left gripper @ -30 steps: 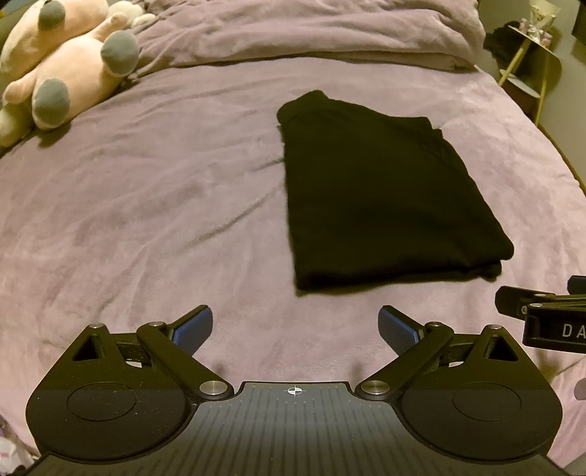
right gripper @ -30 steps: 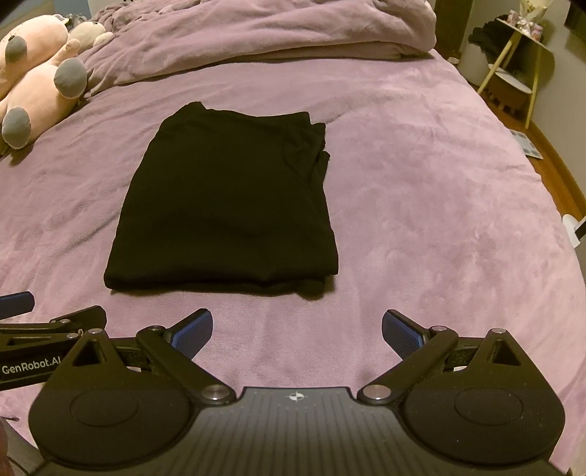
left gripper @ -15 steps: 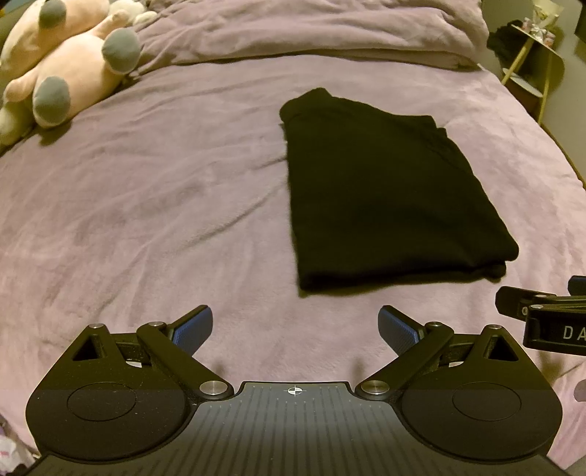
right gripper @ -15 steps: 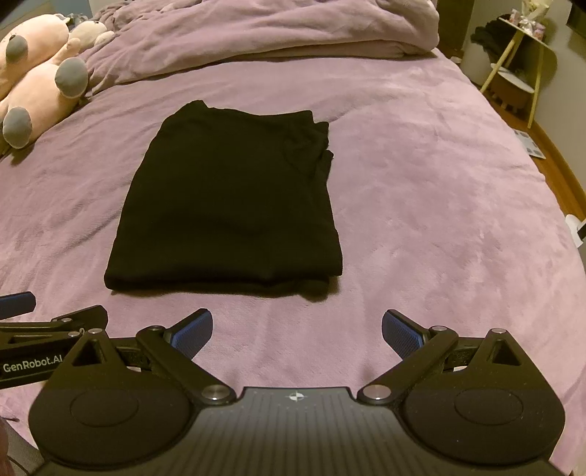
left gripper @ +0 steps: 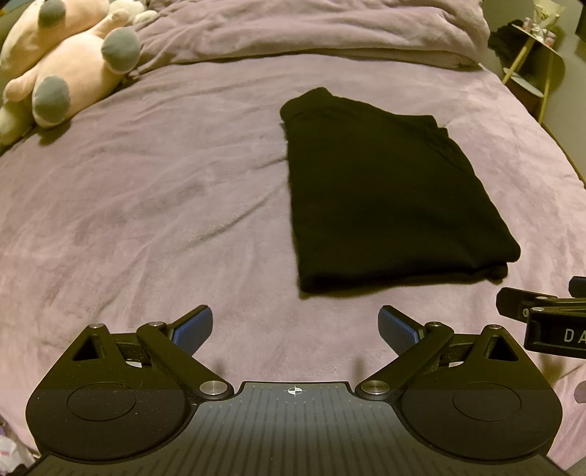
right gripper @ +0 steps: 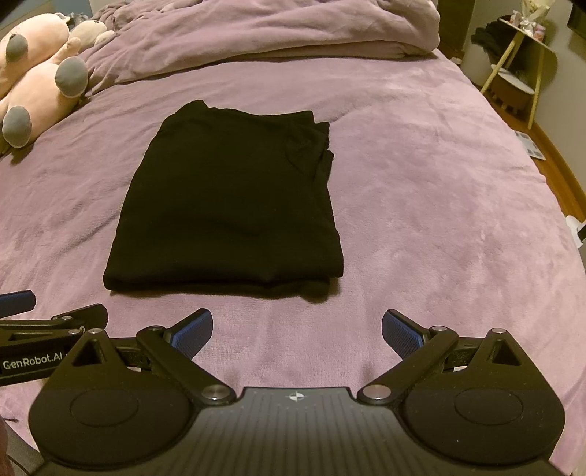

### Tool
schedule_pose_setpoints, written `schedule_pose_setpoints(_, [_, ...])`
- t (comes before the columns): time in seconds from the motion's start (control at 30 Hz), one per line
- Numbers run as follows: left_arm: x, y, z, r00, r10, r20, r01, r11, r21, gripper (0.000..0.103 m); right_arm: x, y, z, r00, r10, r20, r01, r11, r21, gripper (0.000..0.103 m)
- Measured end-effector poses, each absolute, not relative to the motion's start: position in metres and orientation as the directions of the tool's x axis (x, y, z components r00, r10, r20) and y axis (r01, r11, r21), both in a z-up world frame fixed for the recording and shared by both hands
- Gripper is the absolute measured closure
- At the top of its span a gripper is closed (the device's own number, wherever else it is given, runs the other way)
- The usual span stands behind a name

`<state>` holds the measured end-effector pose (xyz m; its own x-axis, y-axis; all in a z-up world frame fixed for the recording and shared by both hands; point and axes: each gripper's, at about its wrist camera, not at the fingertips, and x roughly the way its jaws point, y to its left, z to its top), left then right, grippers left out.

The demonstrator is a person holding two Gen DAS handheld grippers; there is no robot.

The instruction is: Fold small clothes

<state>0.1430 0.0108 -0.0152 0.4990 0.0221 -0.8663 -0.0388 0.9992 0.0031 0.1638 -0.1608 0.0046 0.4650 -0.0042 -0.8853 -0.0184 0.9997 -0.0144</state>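
While it lies flat on the purple bedspread, the black folded garment sits roughly mid-bed, folded into a neat rectangle with layered edges showing at its right side. Both grippers hover near its front edge without touching it: left gripper and right gripper each have their blue-padded fingers spread wide, holding nothing. Pink plush toy lies far left, bunched duvet behind, a side table off right.

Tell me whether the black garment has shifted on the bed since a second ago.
No. The black garment keeps the same lie on the purple bedspread, same gap to the pink plush toy; slight image drift is camera motion.
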Motion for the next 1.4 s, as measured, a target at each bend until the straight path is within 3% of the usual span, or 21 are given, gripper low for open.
schedule_pose_setpoints(1.4, [0.1490, 0.0133, -0.0192, 0.509, 0.051, -0.859, -0.066, 0.998, 0.020, 0.003, 0.1634, -0.1625, 0.0033, 0.468, -0.007, -0.884, -0.014, 1.000, -0.015, 0.004])
